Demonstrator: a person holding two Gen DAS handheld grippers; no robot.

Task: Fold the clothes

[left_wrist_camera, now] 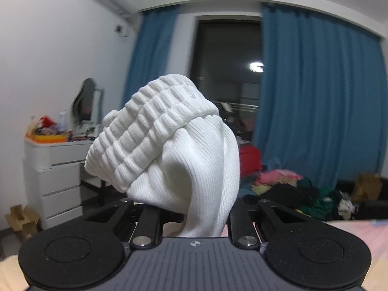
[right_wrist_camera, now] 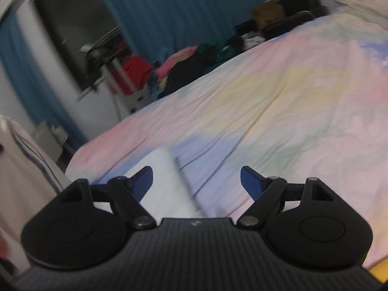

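Note:
My left gripper (left_wrist_camera: 194, 208) is shut on a white ribbed knit garment (left_wrist_camera: 174, 150). The garment bunches up above the jaws with its elastic waistband on top and hides both fingertips. It is held in the air, facing the window. In the right wrist view, my right gripper (right_wrist_camera: 196, 172) stands open above the bed, its blue pads wide apart with nothing pinched between them. A blurred piece of pale white cloth (right_wrist_camera: 165, 186) lies on the pastel bedsheet (right_wrist_camera: 278, 101) just under and left of its jaws.
A pile of mixed clothes (left_wrist_camera: 291, 189) lies past the bed's far edge, below the blue curtains (left_wrist_camera: 320, 97). A white dresser (left_wrist_camera: 60, 181) with clutter and a mirror stands at the left. A drying rack (right_wrist_camera: 109, 55) stands by the window.

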